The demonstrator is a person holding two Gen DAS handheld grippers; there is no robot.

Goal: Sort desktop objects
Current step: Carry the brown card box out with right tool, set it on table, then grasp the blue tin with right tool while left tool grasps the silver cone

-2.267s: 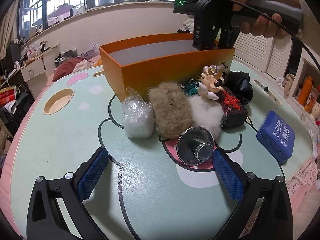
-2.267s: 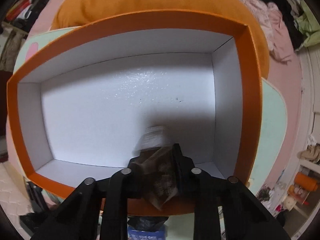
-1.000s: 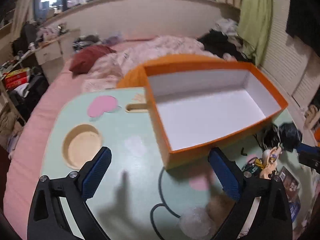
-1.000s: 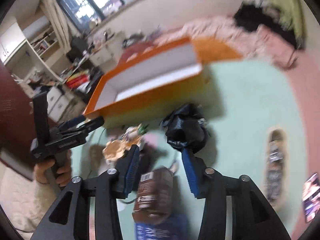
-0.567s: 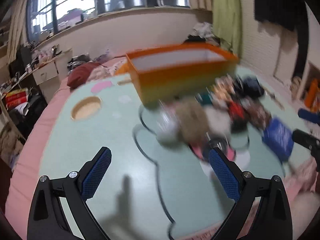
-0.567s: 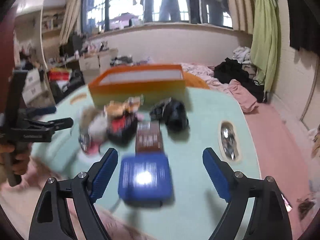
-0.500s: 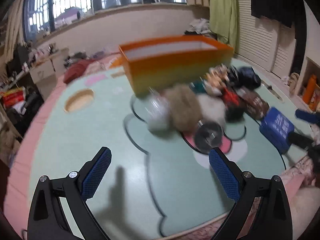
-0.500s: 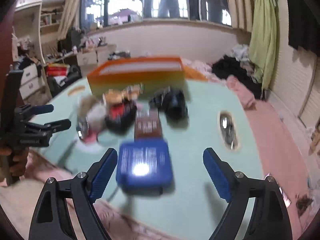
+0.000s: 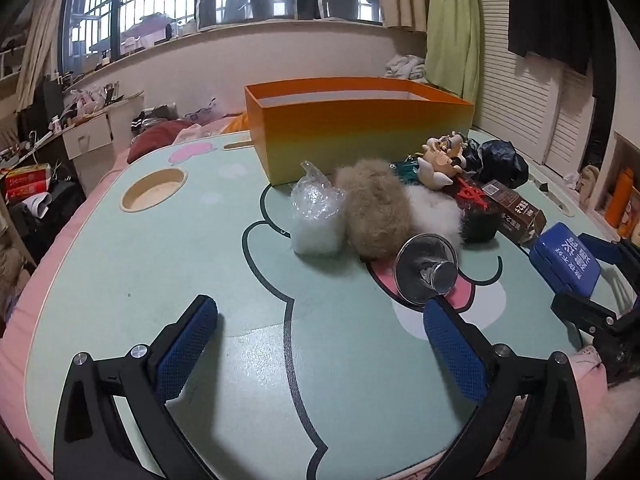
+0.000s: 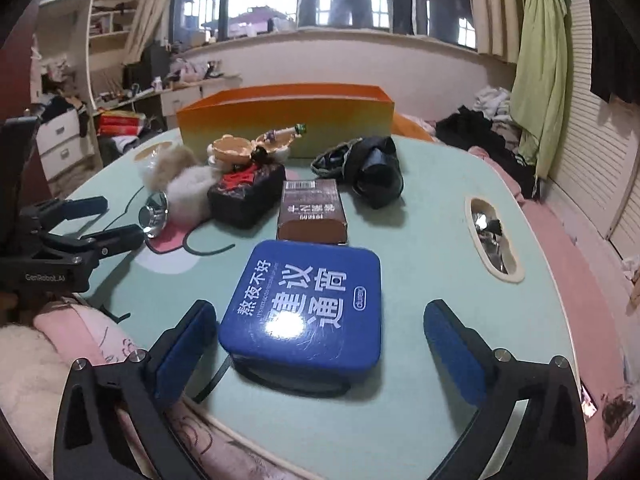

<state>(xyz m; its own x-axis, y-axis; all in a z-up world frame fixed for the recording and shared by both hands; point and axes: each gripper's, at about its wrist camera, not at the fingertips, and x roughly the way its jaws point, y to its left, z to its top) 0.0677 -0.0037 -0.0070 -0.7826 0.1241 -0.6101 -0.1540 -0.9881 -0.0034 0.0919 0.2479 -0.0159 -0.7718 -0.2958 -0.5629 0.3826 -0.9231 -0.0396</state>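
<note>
The right hand-held gripper is seen at the bottom of the right wrist view with its jaws spread wide, having just been opening; the blue tin lies between them on the mint-green counter, untouched by either pad. The left hand-held gripper is likewise held open over bare counter, the steel cup just above its right pad. The orange box is seen at upper centre.
</note>
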